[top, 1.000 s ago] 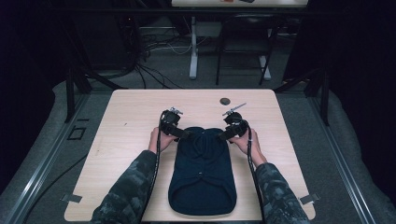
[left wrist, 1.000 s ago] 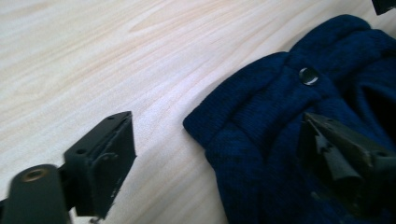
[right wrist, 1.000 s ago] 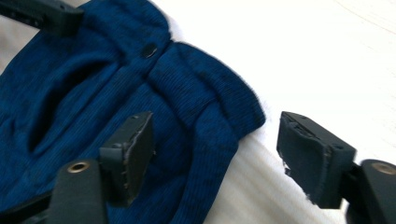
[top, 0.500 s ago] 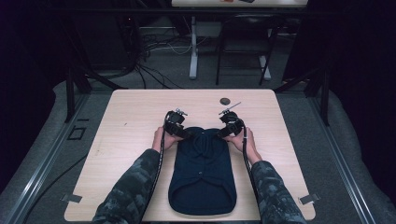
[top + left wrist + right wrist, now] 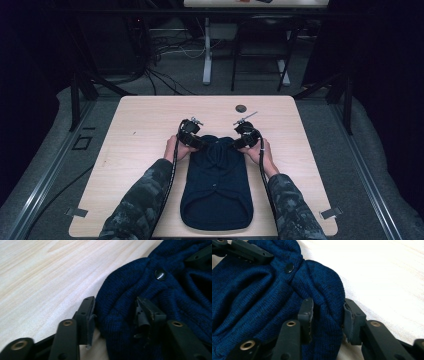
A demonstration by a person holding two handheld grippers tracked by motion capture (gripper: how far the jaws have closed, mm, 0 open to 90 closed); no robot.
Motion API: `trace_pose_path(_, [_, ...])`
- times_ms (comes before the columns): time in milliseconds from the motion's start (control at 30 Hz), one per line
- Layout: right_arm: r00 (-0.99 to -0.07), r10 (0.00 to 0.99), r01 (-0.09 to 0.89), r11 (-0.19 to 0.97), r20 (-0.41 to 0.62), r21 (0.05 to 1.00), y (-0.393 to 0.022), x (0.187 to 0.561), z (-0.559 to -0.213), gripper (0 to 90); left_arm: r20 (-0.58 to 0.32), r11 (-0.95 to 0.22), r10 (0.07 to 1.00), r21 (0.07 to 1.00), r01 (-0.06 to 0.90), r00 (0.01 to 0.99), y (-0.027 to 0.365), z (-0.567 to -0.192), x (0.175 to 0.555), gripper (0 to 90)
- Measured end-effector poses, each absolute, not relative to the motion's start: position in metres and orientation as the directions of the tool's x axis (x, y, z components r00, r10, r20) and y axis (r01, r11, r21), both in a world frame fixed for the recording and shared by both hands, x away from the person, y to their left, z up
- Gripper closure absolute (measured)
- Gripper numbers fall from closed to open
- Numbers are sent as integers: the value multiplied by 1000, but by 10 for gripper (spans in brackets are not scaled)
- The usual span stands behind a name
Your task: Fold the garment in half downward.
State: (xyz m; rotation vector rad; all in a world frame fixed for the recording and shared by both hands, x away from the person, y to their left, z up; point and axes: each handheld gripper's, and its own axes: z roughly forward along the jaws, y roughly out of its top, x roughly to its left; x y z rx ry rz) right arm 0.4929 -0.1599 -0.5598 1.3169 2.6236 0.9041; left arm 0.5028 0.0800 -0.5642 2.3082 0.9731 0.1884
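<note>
No legible text anywhere.
Dark blue knit garment (image 5: pixel 216 185): plain, no label or brand showing; its button (image 5: pixel 160 274) bears no marking. Wooden table (image 5: pixel 140 130) around the garment carries bare grain, no sign or number. Small dark disc (image 5: pixel 241 108) beyond the garment: too small to tell.
</note>
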Motion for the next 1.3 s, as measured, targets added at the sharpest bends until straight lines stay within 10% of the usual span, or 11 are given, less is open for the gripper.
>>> trace_pose_path(1300, [-739,674,504,548,5,668,-164,453,-496,695,-14,-548,623,706,449,782,87,-505,468,666])
